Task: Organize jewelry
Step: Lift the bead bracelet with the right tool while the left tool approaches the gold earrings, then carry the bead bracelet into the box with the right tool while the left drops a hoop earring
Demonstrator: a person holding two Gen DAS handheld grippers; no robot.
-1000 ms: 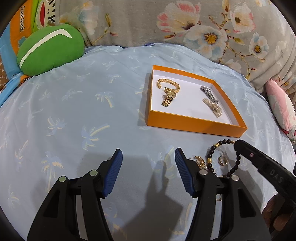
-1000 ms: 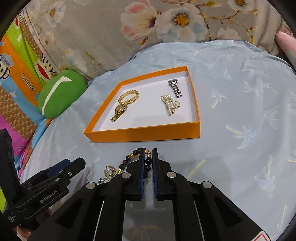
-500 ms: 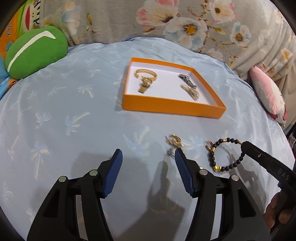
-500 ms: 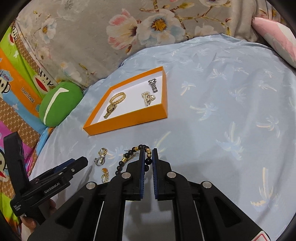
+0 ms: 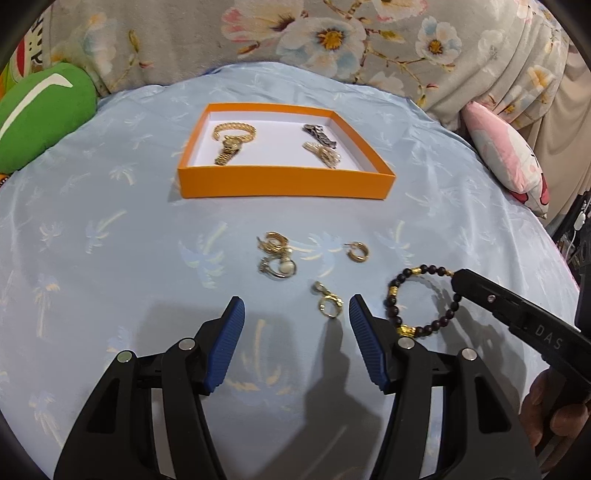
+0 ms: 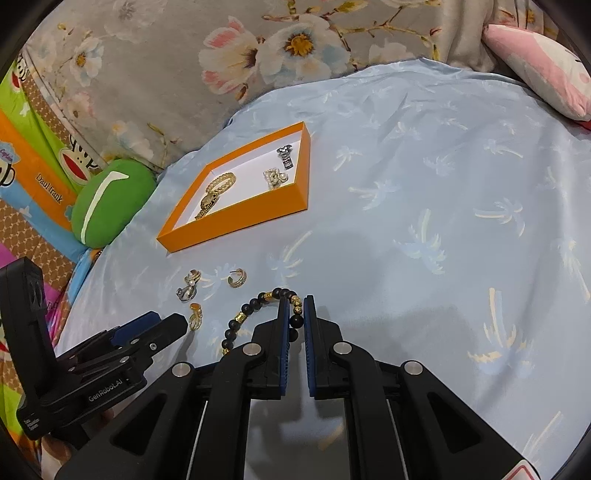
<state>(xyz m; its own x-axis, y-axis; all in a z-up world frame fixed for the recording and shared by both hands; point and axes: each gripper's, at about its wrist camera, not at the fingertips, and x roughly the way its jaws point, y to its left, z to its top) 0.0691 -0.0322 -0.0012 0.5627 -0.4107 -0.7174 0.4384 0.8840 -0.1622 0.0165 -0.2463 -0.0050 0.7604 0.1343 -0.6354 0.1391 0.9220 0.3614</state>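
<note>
Setting: pale blue bedspread [image 5: 110, 229] printed with palm trees, spread over a bed, with grey floral fabric [image 5: 332, 33] behind it; I see a green cushion [image 5: 40, 110] at the far left and a pink pillow [image 5: 506, 155] at the right.

Box: orange box [image 5: 284, 182] with a white floor, lying flat on the bedspread; inside I see a gold watch [image 5: 232, 142] on its left side and two small clips, one silver [image 5: 317, 133] and one pearly [image 5: 323, 155], on its right.

Loose pieces: four small gold earrings or rings [image 5: 277, 254] scattered on the bedspread, nearer to me than the box.

Bracelet: beaded bracelet [image 5: 421, 299] of dark round beads with a few gold spacers, forming an open loop, just right of the loose pieces.

Right hand-held gripper [image 6: 295, 317]: clamped narrowly on one side of the bracelet; the rest of the loop lies on the bedspread.

Left hand-held gripper [image 5: 295, 317]: I hold it parted and empty, low over the bedspread, one gold earring [image 5: 328, 304] just inside its right finger.

Left view only: fingers [image 5: 550, 406] of the person's hand under the right tool.

Right view only: bright cartoon-print fabric [image 6: 33, 158] beyond the green cushion.
</note>
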